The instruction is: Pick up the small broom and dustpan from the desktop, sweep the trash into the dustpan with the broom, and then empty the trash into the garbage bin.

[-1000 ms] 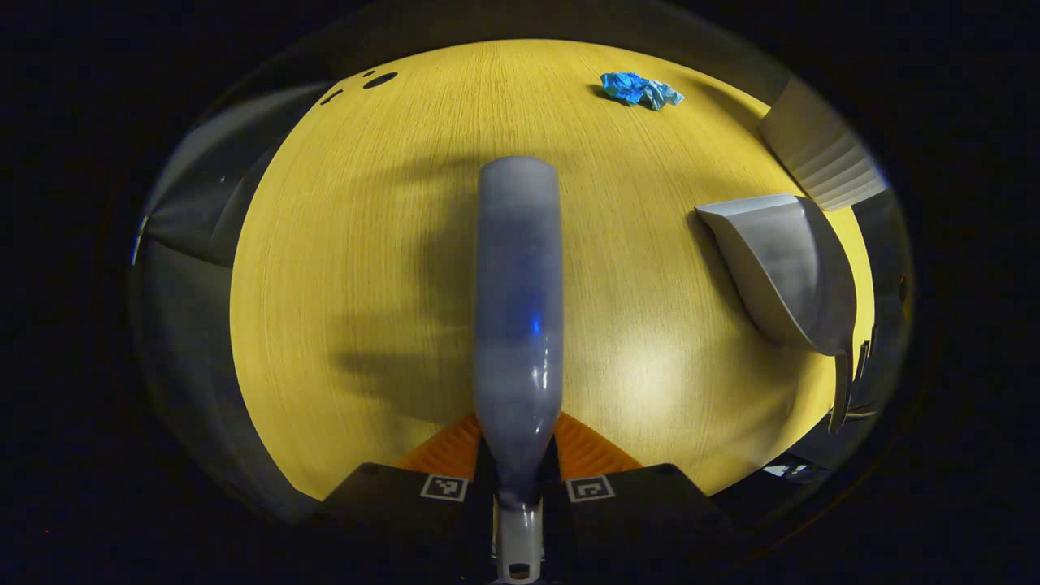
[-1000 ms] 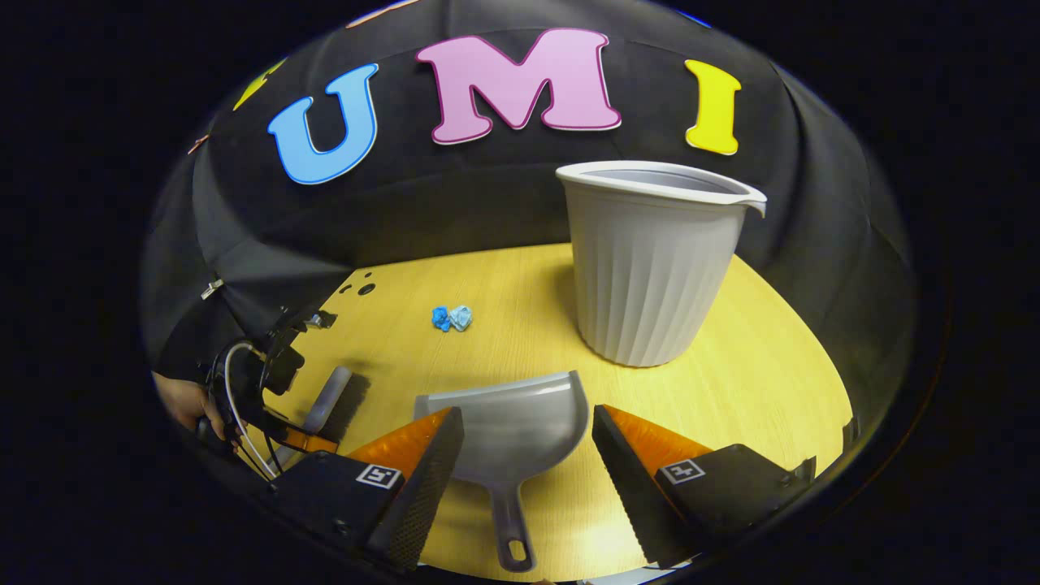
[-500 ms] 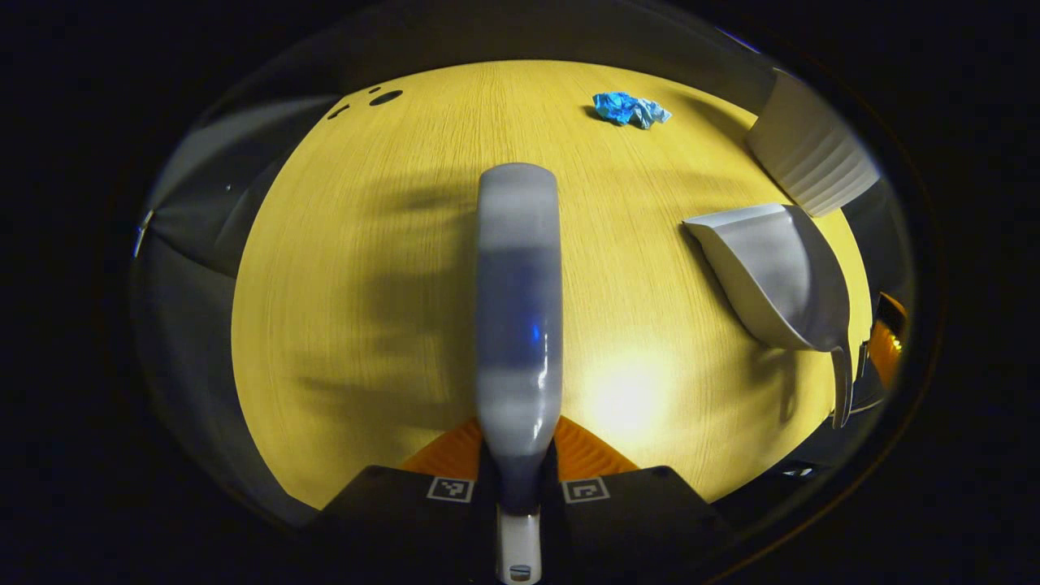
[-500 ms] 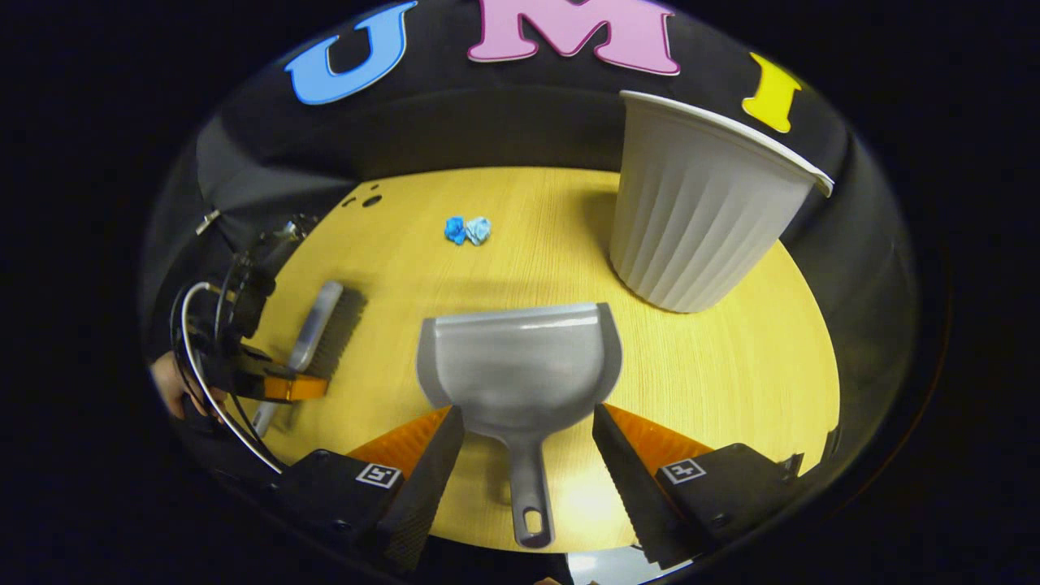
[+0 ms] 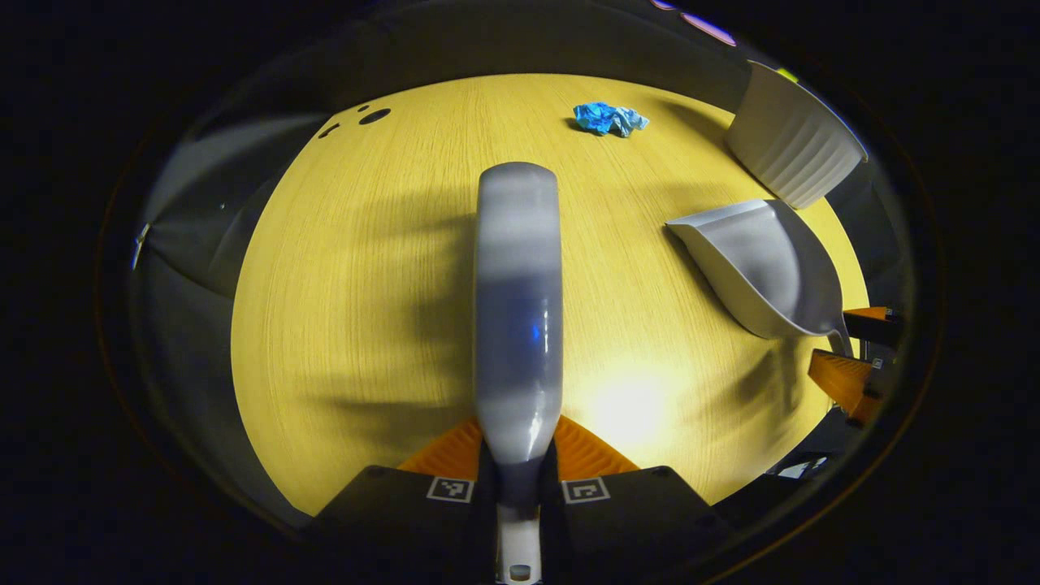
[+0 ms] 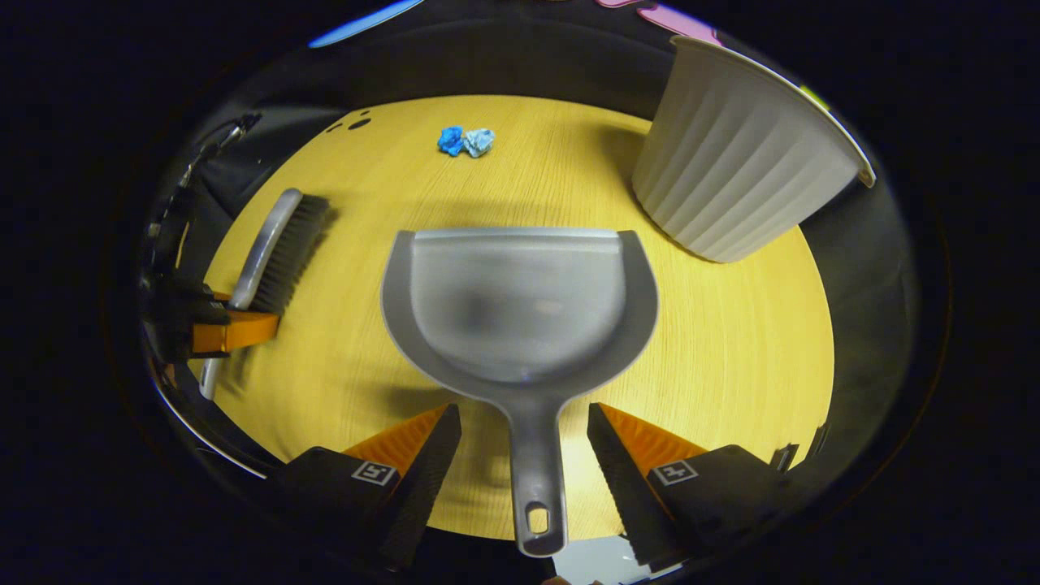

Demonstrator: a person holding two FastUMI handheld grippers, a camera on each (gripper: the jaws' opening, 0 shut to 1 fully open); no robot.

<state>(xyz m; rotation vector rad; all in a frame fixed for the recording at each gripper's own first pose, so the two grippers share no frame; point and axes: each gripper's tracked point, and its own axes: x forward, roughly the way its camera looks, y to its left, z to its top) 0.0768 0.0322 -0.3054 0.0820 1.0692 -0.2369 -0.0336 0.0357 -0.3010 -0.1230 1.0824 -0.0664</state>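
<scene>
Pickup step. Our left gripper [image 5: 517,467] fingers clamp broom [image 5: 517,301] handle. Our right gripper [image 6: 524,443] fingers wide, straddling dustpan [image 6: 520,305] handle on counter [image 6: 731,341]. We judge next: close on handle, lift. Trash [image 6: 465,140] far side, bin [image 6: 743,175] right.

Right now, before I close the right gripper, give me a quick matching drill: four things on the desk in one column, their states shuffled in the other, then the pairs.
Things:
1. broom
2. dustpan
3. blue trash
4. garbage bin

States:
A. crumpled on the desktop, far side, untouched
B. handle lies between the open fingers of the right gripper
C. clamped in the left gripper
D. stands upright beyond the dustpan

Pairs: 1-C, 2-B, 3-A, 4-D
</scene>
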